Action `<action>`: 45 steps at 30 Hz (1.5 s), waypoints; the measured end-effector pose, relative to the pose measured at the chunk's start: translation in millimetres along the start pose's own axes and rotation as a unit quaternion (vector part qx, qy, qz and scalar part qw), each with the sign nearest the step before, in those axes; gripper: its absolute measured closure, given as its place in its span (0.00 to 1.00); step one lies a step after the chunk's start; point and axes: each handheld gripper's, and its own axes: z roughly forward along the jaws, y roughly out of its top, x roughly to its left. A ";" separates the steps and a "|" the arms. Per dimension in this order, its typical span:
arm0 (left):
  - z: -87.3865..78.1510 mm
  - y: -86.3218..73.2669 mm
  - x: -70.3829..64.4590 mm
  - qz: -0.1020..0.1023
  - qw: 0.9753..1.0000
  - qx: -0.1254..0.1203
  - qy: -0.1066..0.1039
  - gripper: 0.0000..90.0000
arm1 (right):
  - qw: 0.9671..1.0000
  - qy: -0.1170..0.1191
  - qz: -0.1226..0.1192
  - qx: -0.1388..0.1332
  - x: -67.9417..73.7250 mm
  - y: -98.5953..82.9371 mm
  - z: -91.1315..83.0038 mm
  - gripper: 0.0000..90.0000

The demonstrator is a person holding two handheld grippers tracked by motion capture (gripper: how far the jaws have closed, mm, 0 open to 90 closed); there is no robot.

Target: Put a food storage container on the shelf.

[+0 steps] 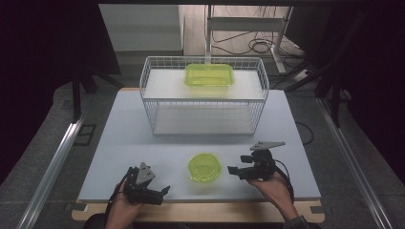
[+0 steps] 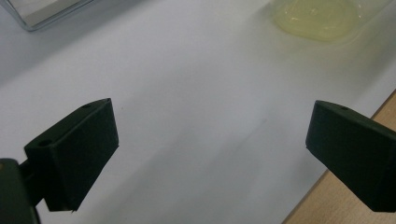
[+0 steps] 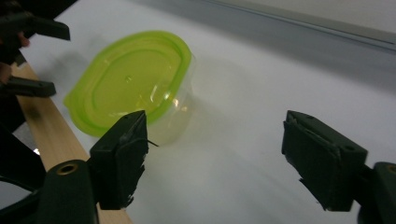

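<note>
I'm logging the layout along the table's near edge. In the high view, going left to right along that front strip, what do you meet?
left gripper → round green lidded container → right gripper

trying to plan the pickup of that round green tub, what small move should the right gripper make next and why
Probably slide the right gripper toward the round lidded container. Its jaws stand open and empty, the tub sits just beside it on the white table, apart from both grippers, so closing the gap comes first.

Two black grippers are seen: left gripper and right gripper, each w/ grey three-cornered plate, black cable, blocky jaws w/ small holes. Dark cuff is worn at right wrist.
</note>
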 end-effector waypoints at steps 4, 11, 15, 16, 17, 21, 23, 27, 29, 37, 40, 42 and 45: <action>-0.9 -0.8 0.2 0.000 1.000 0.000 0.001 0.02 | 1.000 0.012 0.006 0.000 -0.6 6.3 3.7 0.32; -0.4 -0.9 -0.1 0.003 1.000 0.005 0.002 0.02 | 0.998 0.053 0.035 0.003 -0.6 14.6 14.1 0.43; -0.2 -1.1 0.1 0.000 1.000 0.005 0.001 0.02 | 0.995 0.079 0.055 0.012 -3.3 20.1 24.4 0.50; -0.2 -1.1 0.1 0.001 1.000 0.006 0.001 0.02 | 0.994 0.087 0.062 0.016 -4.6 21.8 29.3 0.53; -0.1 -1.1 0.0 0.001 1.000 0.006 0.001 0.02 | 0.994 0.090 0.066 0.020 -5.1 22.6 31.7 0.54; 0.6 -1.3 -0.4 0.004 1.000 0.010 0.000 0.02 | 0.991 0.104 0.081 0.034 -8.6 24.7 42.7 0.59; 1.0 -1.3 -0.7 0.005 1.000 0.011 -0.001 0.02 | 0.989 0.111 0.091 0.039 -11.3 25.2 46.7 0.62; 1.3 -1.2 -1.2 0.008 1.000 0.012 -0.001 0.02 | 0.984 0.129 0.116 0.046 -17.4 26.2 52.6 0.67; 1.4 -1.2 -1.3 0.008 1.000 0.013 -0.001 0.02 | 0.980 0.141 0.131 0.050 -19.9 26.4 55.7 0.70; 1.6 -1.1 -1.8 0.011 1.000 0.014 0.000 0.02 | 0.968 0.175 0.167 0.064 -23.1 28.2 62.8 0.89; 1.6 -1.1 -1.9 0.011 1.000 0.014 0.000 0.02 | 0.969 0.174 0.163 0.073 -20.5 29.9 62.8 0.89; 1.5 -1.1 -1.8 0.011 1.000 0.013 0.000 0.02 | 0.969 0.174 0.160 0.075 -18.9 31.0 61.9 0.90; 1.4 -1.1 -1.7 0.011 1.000 0.013 0.001 0.02 | 0.967 0.183 0.163 0.069 -16.7 33.3 59.0 0.90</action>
